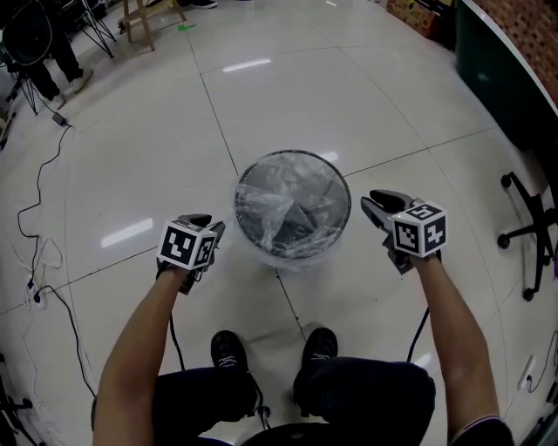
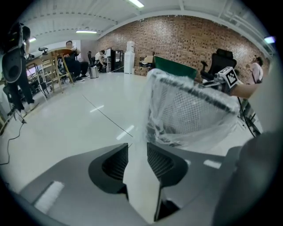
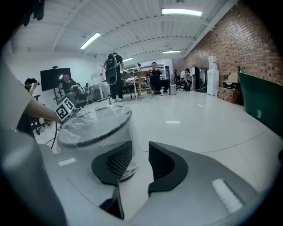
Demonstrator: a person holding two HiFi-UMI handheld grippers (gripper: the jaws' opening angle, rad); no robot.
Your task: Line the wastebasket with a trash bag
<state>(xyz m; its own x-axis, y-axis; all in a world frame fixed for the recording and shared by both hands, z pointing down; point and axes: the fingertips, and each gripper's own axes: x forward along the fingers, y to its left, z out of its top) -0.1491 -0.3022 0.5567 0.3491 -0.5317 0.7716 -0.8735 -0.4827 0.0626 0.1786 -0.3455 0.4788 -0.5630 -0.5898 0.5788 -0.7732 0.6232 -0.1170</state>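
Observation:
A round mesh wastebasket (image 1: 292,209) stands on the floor in front of the person. A clear trash bag (image 1: 288,216) lines it and is folded over its rim. My left gripper (image 1: 215,228) hangs just left of the basket, open, with only floor between its jaws. My right gripper (image 1: 373,207) hangs just right of the basket, also open and empty. In the left gripper view the wastebasket (image 2: 190,108) stands ahead and to the right, apart from the left gripper (image 2: 137,154). In the right gripper view the wastebasket (image 3: 95,128) stands ahead and to the left of the right gripper (image 3: 140,161).
The floor is pale glossy tile. A black office chair (image 1: 532,235) is at the right. A green wall panel (image 1: 488,65) stands at the far right. Cables (image 1: 35,253) trail along the left, near a stool (image 1: 144,22) and stands. People sit at desks in the background.

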